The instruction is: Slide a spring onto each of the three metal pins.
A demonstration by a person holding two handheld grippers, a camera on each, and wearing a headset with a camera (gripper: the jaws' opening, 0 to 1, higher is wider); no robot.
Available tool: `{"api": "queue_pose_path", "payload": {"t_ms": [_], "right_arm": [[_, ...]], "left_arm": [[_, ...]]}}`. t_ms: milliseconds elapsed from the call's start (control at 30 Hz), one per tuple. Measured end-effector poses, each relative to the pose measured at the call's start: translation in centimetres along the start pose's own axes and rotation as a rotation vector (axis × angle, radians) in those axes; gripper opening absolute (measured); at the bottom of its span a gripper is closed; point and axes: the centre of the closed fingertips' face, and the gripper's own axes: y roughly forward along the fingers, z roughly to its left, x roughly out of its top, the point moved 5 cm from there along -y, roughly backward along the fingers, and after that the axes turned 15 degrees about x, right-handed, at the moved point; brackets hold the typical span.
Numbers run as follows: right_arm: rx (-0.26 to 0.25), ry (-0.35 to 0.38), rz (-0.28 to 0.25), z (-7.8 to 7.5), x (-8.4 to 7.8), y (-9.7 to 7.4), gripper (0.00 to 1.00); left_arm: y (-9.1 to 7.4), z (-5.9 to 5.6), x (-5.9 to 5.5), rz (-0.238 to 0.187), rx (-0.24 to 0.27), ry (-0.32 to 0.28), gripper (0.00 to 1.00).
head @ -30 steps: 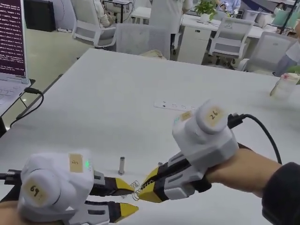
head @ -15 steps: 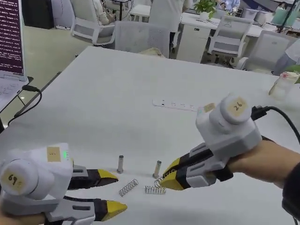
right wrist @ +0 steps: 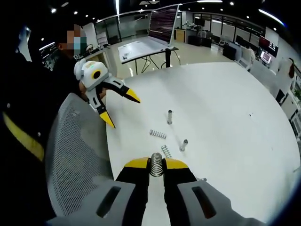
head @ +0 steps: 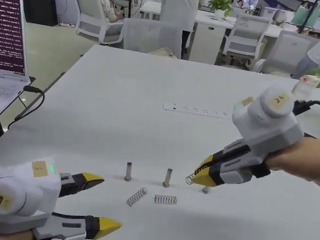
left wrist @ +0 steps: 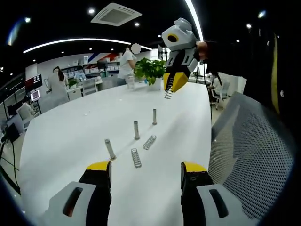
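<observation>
White flat bench (head: 150,100) carries all. The yellow-tipped left tool (head: 106,201) stands wide and empty. The yellow-tipped right tool (head: 196,175) holds a small metal coil spring (head: 189,179) near the rightmost of three grey metal pins (head: 168,177); two loose coil springs (head: 165,199) lie before them.

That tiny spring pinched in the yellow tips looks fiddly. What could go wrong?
The right gripper pinches the small coiled metal spring only at its yellow tips; it might slip or ping away.
The short grey metal pin sits close beneath the jaws, so lining up could miss.
Two loose wire springs lie nearby and may roll if nudged.
</observation>
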Motion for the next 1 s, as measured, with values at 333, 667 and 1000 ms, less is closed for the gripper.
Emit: {"api": "queue_pose_path", "payload": {"t_ms": [333, 667, 1000], "right_arm": [[-0.042, 0.000, 0.079, -1.9, -0.1, -2.2, 0.08], [-0.061, 0.024, 0.200, -4.4, -1.1, -2.8, 0.08], [-0.064, 0.046, 0.308, -6.4, -2.4, -2.2, 0.08]], "left_arm": [[-0.1, 0.1, -0.3, 0.002, 0.025, -0.033, 0.68], [-0.4, -0.2, -0.3, -0.008, 0.029, -0.042, 0.72], [-0.5, -0.6, 0.1, -0.021, 0.023, -0.035, 0.74]]}}
